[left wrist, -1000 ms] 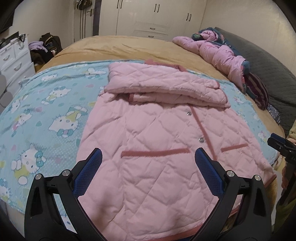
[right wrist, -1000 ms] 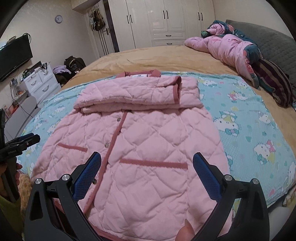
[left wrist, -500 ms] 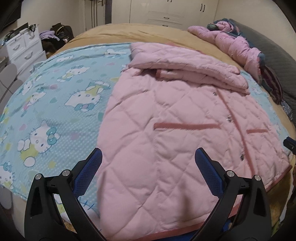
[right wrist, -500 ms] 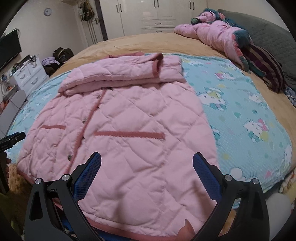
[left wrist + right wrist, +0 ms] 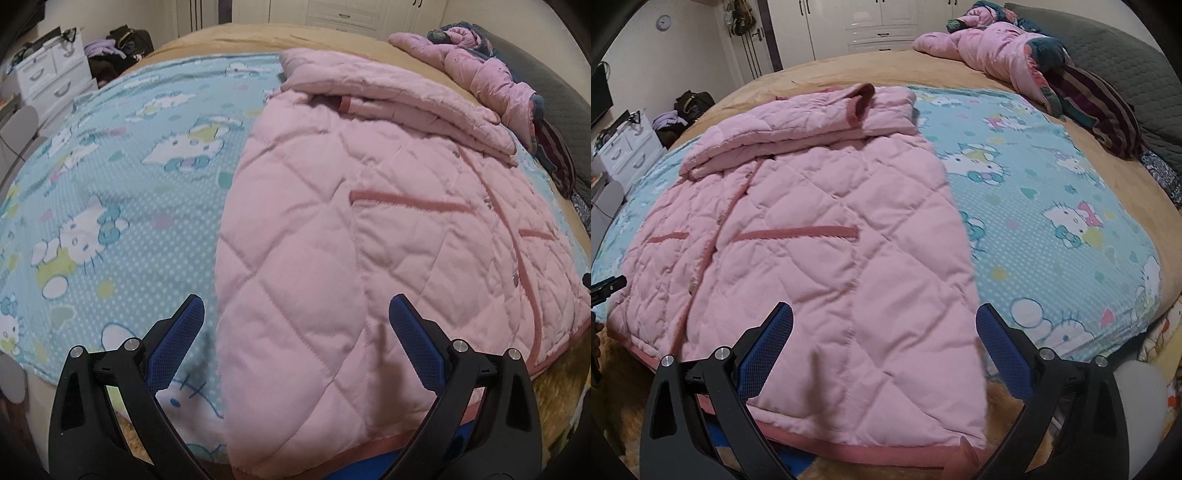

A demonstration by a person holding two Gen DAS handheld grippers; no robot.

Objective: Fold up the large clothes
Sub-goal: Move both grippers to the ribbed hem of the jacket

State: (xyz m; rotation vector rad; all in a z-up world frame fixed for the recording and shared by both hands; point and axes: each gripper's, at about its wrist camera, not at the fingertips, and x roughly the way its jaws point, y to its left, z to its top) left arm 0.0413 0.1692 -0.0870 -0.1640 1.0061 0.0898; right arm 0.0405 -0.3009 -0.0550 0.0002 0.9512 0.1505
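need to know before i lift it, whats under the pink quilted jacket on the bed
The pink quilted jacket lies on a light blue cartoon-cat blanket, which shows on both sides of it. Whatever sits directly beneath the jacket's middle is covered and cannot be seen.

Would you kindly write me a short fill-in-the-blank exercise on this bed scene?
1. The quilted jacket lying on the bed is ____ in colour.
2. Both the left gripper and the right gripper are ____, with nothing between their fingers.
3. The jacket lies on a blanket printed with cartoon ____.
4. The jacket's sleeves are folded across its ____ end.

Missing words: pink; open; cats; far
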